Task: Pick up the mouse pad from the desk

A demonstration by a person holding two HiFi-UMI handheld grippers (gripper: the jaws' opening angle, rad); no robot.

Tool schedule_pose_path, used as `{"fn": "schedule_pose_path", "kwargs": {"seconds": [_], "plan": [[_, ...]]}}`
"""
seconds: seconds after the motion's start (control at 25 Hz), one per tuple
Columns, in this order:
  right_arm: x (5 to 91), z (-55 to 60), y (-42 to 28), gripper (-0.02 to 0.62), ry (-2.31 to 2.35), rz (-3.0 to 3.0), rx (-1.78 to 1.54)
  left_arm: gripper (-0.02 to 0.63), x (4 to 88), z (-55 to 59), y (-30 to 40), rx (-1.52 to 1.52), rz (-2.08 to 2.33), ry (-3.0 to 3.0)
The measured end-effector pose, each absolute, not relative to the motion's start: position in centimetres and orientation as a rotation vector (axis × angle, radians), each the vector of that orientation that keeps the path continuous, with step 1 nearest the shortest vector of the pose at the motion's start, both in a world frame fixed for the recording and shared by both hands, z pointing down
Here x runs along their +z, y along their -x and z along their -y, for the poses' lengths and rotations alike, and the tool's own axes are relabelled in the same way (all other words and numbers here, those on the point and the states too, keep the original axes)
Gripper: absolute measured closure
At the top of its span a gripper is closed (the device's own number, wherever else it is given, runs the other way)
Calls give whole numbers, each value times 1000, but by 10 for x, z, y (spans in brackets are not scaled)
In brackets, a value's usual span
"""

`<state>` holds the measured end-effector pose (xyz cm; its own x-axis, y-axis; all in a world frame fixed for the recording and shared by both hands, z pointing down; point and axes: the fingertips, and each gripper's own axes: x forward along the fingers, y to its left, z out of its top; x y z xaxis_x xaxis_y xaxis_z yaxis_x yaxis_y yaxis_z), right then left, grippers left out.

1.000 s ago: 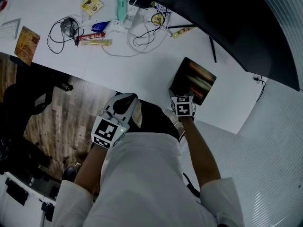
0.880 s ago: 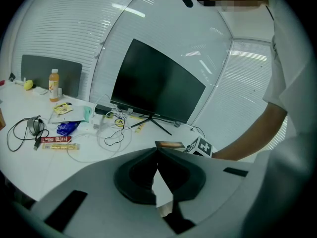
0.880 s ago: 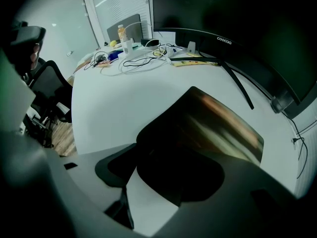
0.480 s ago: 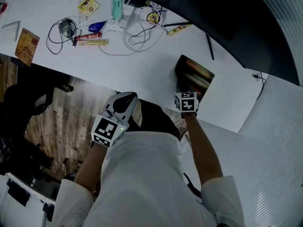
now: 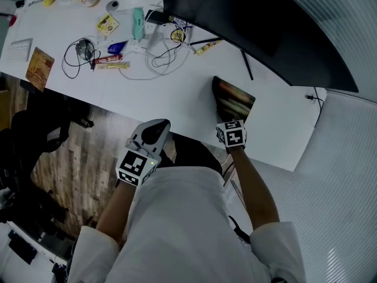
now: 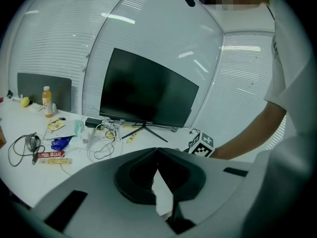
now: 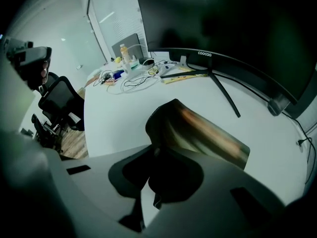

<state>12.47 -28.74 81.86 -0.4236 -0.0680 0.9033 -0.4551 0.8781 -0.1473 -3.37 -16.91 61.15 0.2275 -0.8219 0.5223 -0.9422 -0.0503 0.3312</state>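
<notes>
The mouse pad [image 5: 234,101] is dark with an orange-streaked print and sits on the white desk [image 5: 177,96] below the monitor. My right gripper [image 5: 224,121] is shut on its near edge. That edge is raised and the pad curls upward off the desk. In the right gripper view the pad [image 7: 200,130] bends up out of the closed right gripper [image 7: 156,151]. My left gripper [image 5: 155,128] hovers in front of the desk edge, over the floor. In its own view the left gripper [image 6: 157,150] is shut, its tips touching with nothing between them.
A large dark monitor [image 5: 253,22] on a thin stand [image 7: 218,86] stands behind the pad. Cables, a power strip, snack wrappers and a bottle [image 6: 46,99] clutter the desk's left half [image 5: 118,46]. A black office chair [image 5: 35,134] stands on the wooden floor at left.
The pad lay flat a second ago; its near edge is now gripped by the right gripper and lifted, so it curls up. Both hands rose a little.
</notes>
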Motion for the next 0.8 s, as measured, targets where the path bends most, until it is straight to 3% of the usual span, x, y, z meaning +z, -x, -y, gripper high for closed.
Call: {"fn": "schedule_pose_path", "kwargs": {"seconds": [0.8], "plan": [[720,351,-167,546,-622,2210,465,591,577,176,13,248,1732,-1913]]}}
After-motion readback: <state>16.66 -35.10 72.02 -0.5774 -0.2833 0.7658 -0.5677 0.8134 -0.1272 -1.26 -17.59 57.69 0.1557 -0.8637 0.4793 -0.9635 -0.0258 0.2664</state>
